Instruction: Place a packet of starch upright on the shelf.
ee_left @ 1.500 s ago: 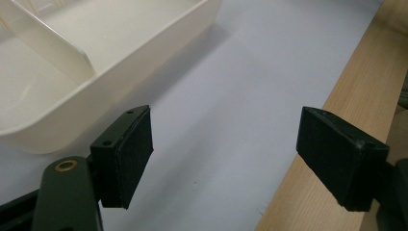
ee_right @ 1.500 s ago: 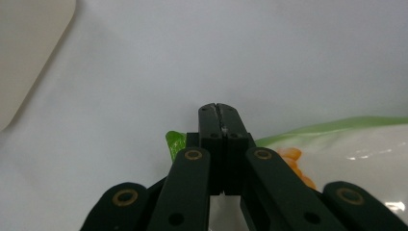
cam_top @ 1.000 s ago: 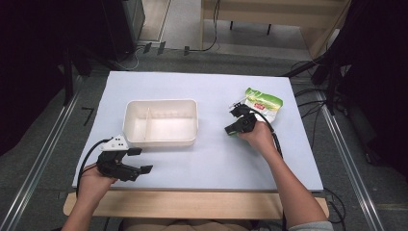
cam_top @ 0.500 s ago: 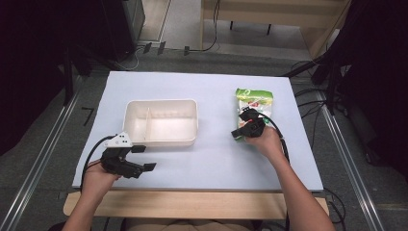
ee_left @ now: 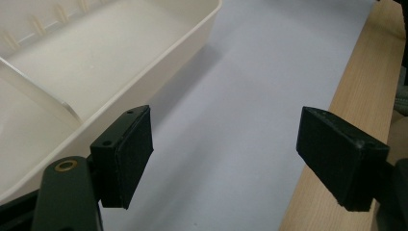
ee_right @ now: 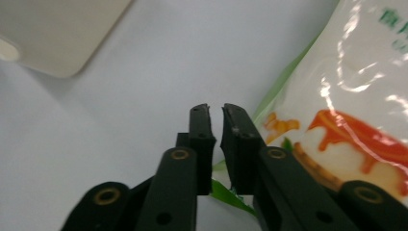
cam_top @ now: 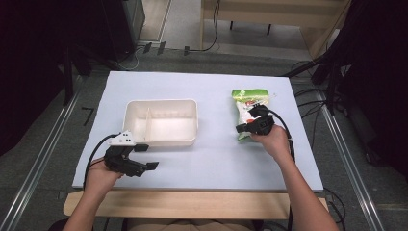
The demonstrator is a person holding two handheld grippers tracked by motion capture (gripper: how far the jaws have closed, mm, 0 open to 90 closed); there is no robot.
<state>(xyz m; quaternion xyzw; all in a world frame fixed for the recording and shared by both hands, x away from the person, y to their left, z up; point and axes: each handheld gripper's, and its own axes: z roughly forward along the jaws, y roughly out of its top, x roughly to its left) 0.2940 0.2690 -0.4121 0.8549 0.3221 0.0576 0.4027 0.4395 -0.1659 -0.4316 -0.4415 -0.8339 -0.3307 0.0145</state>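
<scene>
Now pinching the near edge of the snack bag (cam_top: 247,111) with the right tool (cam_top: 250,126), bag lying long-axis away on the bench (cam_top: 216,163), right of the tray (cam_top: 161,122); left tool (cam_top: 144,156) spread, farther off.

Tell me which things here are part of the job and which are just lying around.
Likely part of the job:
- snack bag, its edge pinched in the right gripper
- white divided tray, empty
- left gripper, fingers wide apart beside the tray

Just lying about:
- cables on the floor beyond the table
- wooden furniture at the back
</scene>
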